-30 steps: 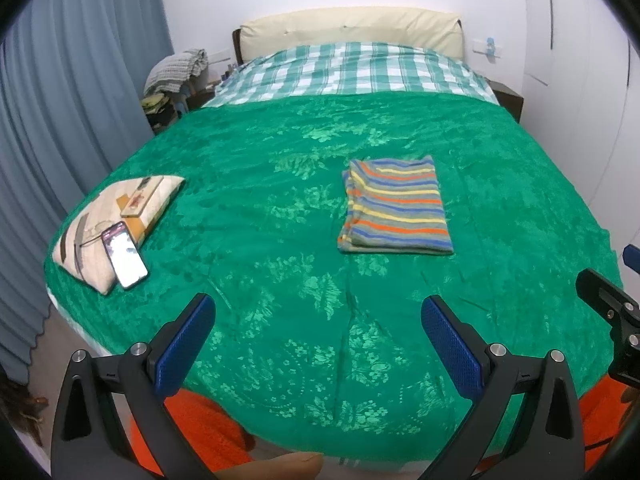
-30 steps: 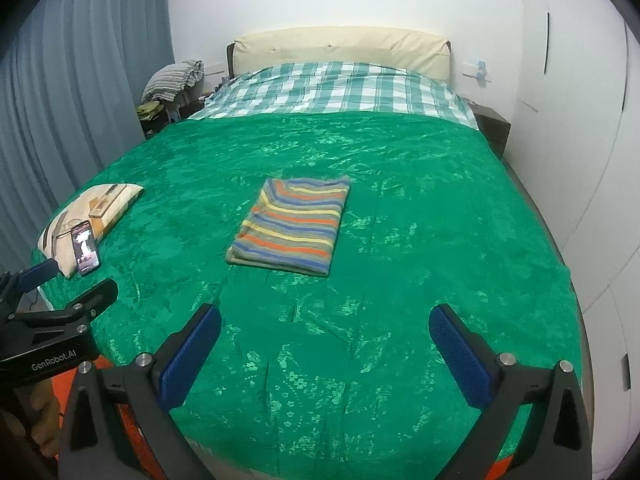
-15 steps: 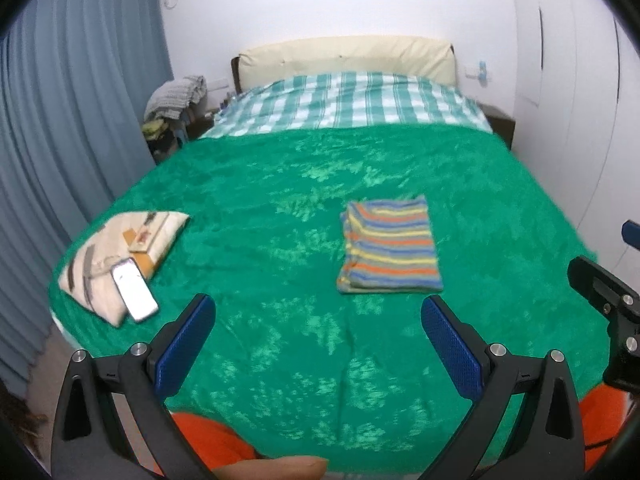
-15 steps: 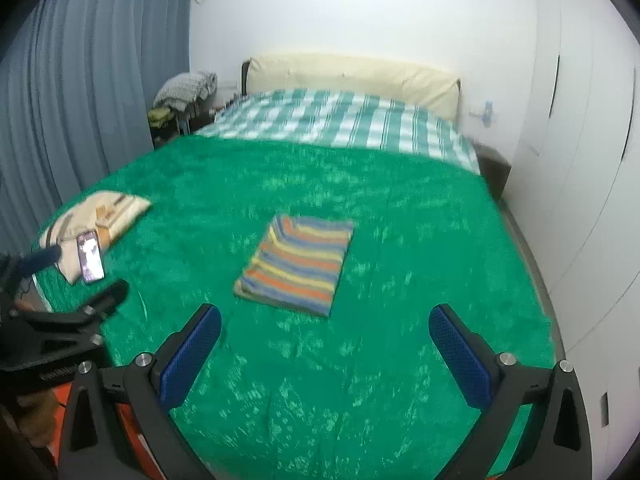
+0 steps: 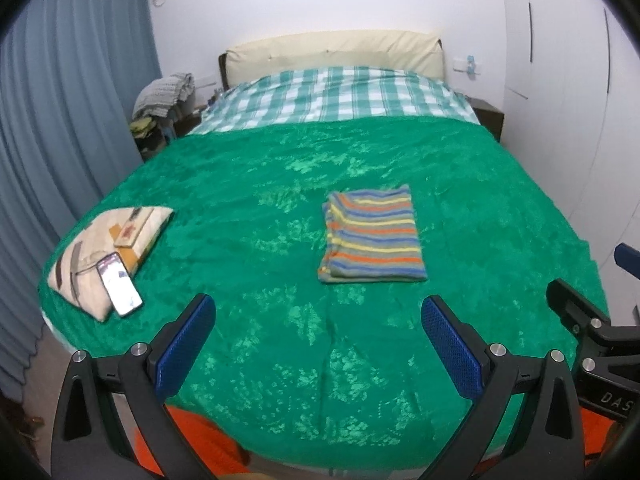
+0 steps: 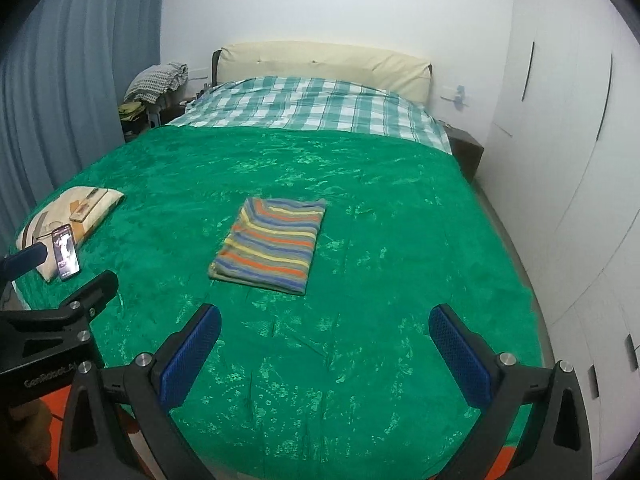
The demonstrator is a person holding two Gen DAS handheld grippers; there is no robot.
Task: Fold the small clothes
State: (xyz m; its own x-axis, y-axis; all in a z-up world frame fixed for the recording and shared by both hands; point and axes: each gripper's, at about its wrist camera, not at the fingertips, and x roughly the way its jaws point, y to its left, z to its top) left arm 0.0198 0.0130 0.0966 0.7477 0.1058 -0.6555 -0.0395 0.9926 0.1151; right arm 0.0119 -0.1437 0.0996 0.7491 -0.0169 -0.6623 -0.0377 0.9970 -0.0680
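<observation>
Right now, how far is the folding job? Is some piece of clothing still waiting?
Done: the striped garment lies folded into a neat rectangle on the green bedspread. In hand: nothing; the left gripper and the right gripper are both open and empty, held back from the garment. Left: no unfolded small clothing shows on the bed. The heap of cloth beside the headboard is too far to judge.

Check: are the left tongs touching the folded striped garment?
Apart. The left wrist view shows the left tongs open, with bare green blanket between their tips and the striped garment.
</observation>
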